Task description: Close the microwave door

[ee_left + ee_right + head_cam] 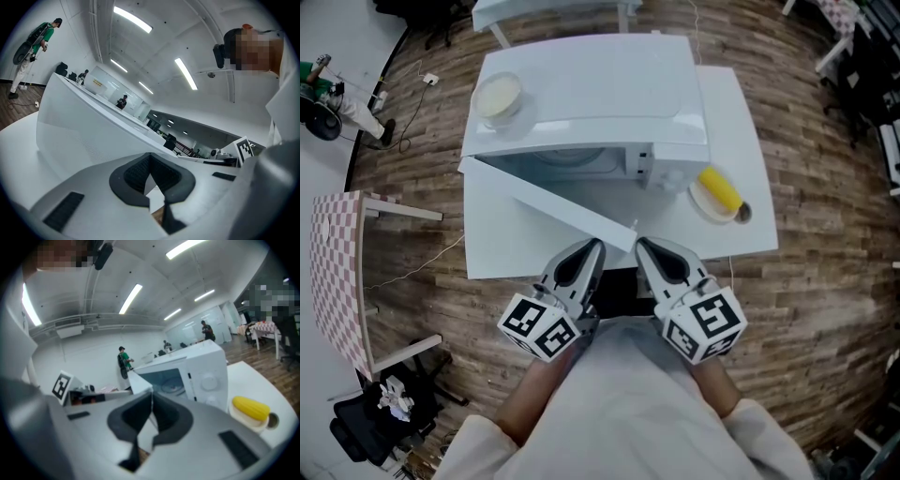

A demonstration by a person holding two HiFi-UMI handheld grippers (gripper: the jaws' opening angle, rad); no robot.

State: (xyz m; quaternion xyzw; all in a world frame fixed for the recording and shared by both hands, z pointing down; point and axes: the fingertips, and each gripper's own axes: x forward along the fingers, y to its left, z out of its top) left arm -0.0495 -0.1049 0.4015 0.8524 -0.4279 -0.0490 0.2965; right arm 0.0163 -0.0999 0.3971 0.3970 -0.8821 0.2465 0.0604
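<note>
**Supervisor:** Where is the task's thing, and in what state?

**Inspector:** The microwave (591, 84) stands on the white counter (741, 141). Its door (544, 202) is wide open, hinged at the left, with the free edge swung out towards the person. The cavity and turntable are exposed in the right gripper view.

**Supervisor:** And the tools?

**Inspector:** The left hand-held gripper (592, 251) and right hand-held gripper (645, 248) are side by side at the near edge of the counter, just beside the door's free edge. On each, the jaws are drawn together at the tips with nothing between them. I cannot confirm either one touching the door.

**Supervisor:** Which step is in hand?

**Inspector:** In my judgement, the approach. The door is not yet pushed, so the task is at its start.

**Supervisor:** What does the next move call for?

**Inspector:** No grasp is needed. One set of closed tips should go against the door's outer face near the free edge. From there it should push away from the person, following the arc round the hinge until the latch seats. The left tool looks the better placed, since the door's broad face fills its view.

**Supervisor:** Anything in the way?

**Inspector:** A corn cob (719, 187) on a plate (699, 200) sits to the right of the microwave, and a bowl (499, 96) rests on top. Both appear to be outside the door's swing.
</note>
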